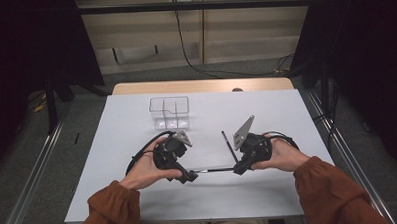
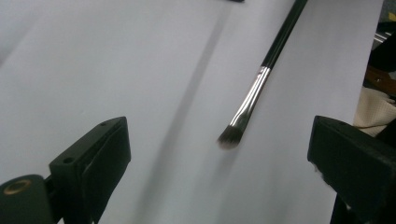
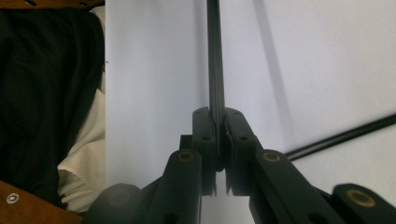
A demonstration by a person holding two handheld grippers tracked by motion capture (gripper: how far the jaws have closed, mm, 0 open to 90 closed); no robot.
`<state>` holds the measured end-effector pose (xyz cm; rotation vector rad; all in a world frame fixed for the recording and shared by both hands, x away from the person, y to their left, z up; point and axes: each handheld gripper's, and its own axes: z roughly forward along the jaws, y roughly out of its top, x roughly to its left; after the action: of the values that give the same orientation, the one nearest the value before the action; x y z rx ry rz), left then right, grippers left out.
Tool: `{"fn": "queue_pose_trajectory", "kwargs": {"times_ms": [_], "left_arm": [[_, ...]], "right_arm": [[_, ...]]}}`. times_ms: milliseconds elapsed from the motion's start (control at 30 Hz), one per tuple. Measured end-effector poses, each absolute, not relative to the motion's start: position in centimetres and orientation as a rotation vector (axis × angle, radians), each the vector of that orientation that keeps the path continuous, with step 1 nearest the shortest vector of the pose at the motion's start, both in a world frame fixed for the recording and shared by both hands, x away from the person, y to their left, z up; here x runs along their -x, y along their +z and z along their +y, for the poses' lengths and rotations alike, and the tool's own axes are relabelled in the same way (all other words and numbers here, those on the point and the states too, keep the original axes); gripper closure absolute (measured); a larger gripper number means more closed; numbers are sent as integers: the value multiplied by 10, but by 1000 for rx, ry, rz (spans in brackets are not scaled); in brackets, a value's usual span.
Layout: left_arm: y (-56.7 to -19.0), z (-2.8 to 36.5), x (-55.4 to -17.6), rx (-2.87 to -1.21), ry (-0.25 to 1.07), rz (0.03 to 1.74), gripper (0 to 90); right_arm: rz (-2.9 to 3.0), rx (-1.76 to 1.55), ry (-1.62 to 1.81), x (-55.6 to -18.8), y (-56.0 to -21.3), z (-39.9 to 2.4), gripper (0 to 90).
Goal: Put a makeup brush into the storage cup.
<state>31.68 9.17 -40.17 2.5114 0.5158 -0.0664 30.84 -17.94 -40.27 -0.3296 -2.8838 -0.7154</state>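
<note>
Brush (image 2: 261,77) transfer between two hand-held grippers, seen at the handover stage. The right gripper (image 3: 218,140) has its jaws pressed together on the thin black handle of a makeup brush, which runs straight away from it toward twelve o'clock in the right gripper view. In the high view this brush (image 1: 212,170) lies level just above the white table (image 1: 286,109), spanning the gap from the right gripper (image 1: 238,169) at three o'clock to the left gripper (image 1: 188,176) at nine o'clock. The left gripper view shows that gripper's jaws spread wide apart, with the silver ferrule and dark bristle tip of the brush hanging between them, touching neither. A second brush (image 1: 228,143) lies flat on the table near the right gripper, at about eleven o'clock from it. A clear plastic organiser (image 1: 170,113) with inner dividers stands upright toward twelve o'clock from the left gripper, well apart from both brushes and apparently empty. Judged from this arrangement, the step in hand is passing the brush toward the left gripper, probably for placing in the organiser. The next move calls for centring the left jaws on the ferrule or handle and closing before the right gripper lets go.
</note>
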Motion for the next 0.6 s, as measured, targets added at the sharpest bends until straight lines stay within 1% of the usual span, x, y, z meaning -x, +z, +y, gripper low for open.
{"fn": "queue_pose_trajectory", "kwargs": {"times_ms": [67,100,133,433,600], "left_arm": [[-402,95,-315,-2491,-62,520,60],[-402,98,-314,-2507,-74,462,57],[-403,99,-313,-2485,-101,469,61],[-405,118,-305,-2436,-44,505,57],[-409,123,-303,-2398,-35,528,54]], "right_arm": [[-2884,350,-730,-307,-403,-184,846],[-2883,357,-741,-306,-403,-185,846],[-2888,372,-757,-305,-403,-188,846],[-2899,510,-851,-293,-405,-211,845],[-2876,575,-910,-287,-409,-222,845]]}}
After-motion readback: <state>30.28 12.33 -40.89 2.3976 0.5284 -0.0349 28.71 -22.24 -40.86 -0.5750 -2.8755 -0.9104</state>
